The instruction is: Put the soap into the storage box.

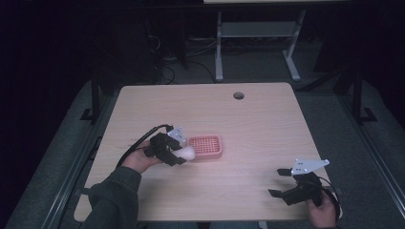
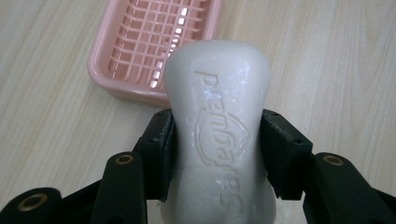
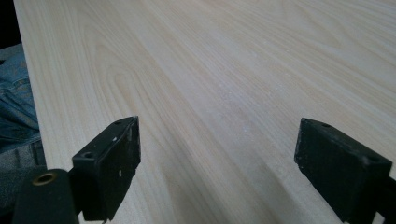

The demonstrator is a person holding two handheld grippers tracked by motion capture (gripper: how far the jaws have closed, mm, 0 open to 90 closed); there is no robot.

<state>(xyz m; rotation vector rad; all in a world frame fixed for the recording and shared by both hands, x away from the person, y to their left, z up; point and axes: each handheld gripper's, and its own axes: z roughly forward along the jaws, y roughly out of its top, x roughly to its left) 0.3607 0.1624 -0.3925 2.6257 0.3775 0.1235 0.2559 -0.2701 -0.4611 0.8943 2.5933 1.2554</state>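
Observation:
A white bar of soap (image 2: 218,121) with raised lettering sits between the two black jaws of my left gripper (image 2: 217,154), which is shut on it across its narrow waist. In the high view the soap (image 1: 188,152) shows as a pale lump at the tip of the left gripper (image 1: 177,154), just left of a pink soap dish (image 1: 205,146) with a grid floor. The dish (image 2: 149,46) lies empty on the table beyond the soap. My right gripper (image 1: 279,182) rests low near the table's front right edge, jaws wide apart with nothing between them (image 3: 217,154).
The light wooden table (image 1: 258,129) has a round cable hole (image 1: 239,95) near its far edge. A table frame's legs (image 1: 218,47) stand on the dark floor behind. A blue denim-clad leg (image 3: 16,107) shows past the table's edge.

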